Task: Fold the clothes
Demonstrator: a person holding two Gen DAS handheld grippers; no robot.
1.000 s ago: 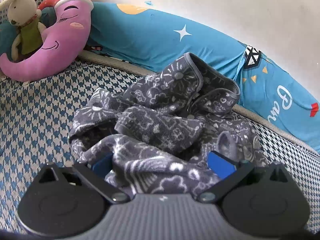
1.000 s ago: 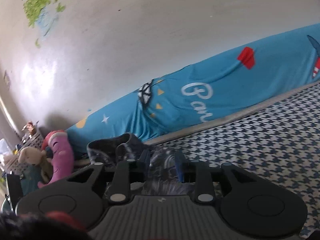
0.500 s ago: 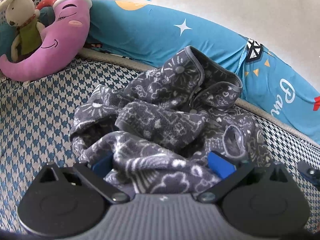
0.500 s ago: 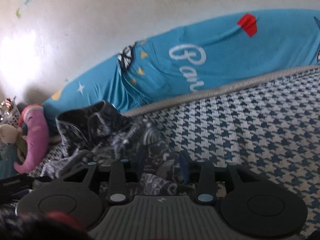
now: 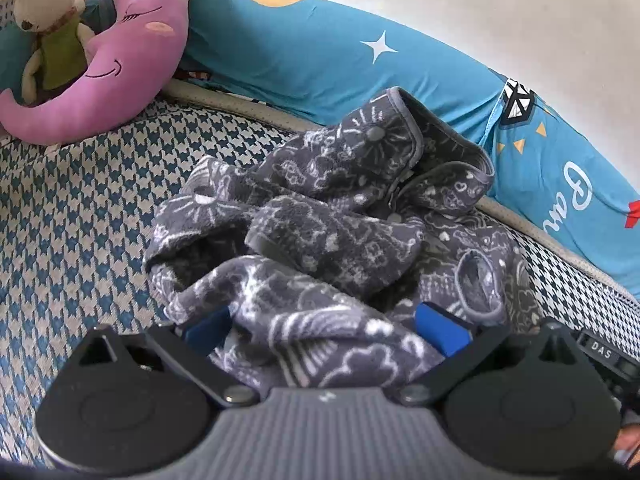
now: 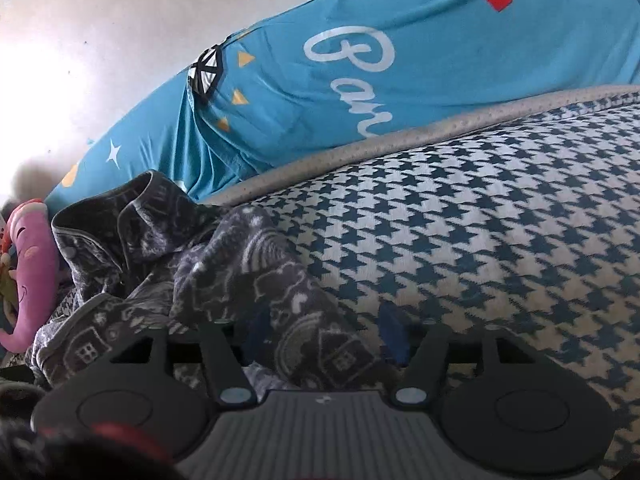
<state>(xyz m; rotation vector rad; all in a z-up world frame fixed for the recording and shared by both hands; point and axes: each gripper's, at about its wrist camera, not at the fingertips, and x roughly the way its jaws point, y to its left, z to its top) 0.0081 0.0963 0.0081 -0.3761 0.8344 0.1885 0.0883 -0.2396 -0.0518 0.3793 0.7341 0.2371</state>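
A crumpled grey fleece garment (image 5: 340,216) with white doodle print and snap buttons lies in a heap on the blue-and-white houndstooth bed cover (image 5: 80,208). My left gripper (image 5: 324,330) is open at the heap's near edge, and a fold of the fleece lies between its blue pads (image 5: 440,332). In the right wrist view the same garment (image 6: 224,272) fills the lower left. My right gripper (image 6: 325,334) is open over the garment's right-hand edge, with cloth between its fingers. Part of the right gripper's body (image 5: 604,356) shows at the left view's right edge.
A long blue bolster (image 5: 360,52) with stars and white lettering runs along the wall behind the garment. A pink moon pillow (image 5: 120,64) and a plush rabbit (image 5: 48,28) sit at the far left. Bare houndstooth cover (image 6: 500,240) stretches to the right.
The right gripper has dropped and tilted down onto the garment's right edge, and its fingers have spread wider. It now shows in the left view. The left gripper has barely moved.
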